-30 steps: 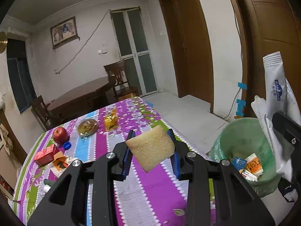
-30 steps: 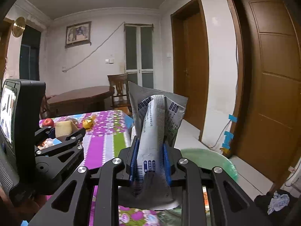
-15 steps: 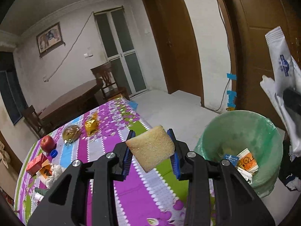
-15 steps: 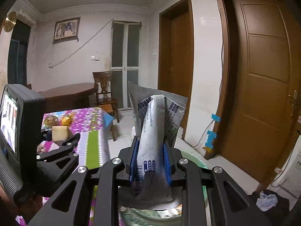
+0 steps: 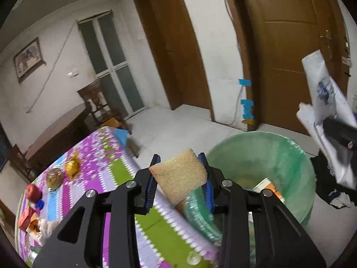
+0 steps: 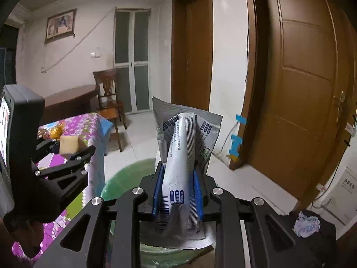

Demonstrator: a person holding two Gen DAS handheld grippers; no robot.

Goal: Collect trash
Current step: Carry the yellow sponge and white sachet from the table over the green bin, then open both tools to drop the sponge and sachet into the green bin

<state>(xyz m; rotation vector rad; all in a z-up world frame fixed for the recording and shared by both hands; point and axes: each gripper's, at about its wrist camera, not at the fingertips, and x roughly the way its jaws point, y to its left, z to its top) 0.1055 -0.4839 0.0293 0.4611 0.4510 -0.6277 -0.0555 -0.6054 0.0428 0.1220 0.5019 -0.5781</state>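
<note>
Now the left gripper (image 5: 179, 176) pinches a yellow sponge (image 5: 179, 175) at the table's (image 5: 100, 156) near edge, beside the green bin's (image 5: 296, 158) rim. Only the right view shows the right gripper (image 6: 177, 189) clamping a crumpled white wrapper (image 6: 181, 167) above the bin, with bare floor (image 6: 256, 178) beyond.

The bin (image 5: 296, 156) stands on the floor right of the table (image 5: 116, 172), with cartons (image 5: 270, 187) inside it.
</note>
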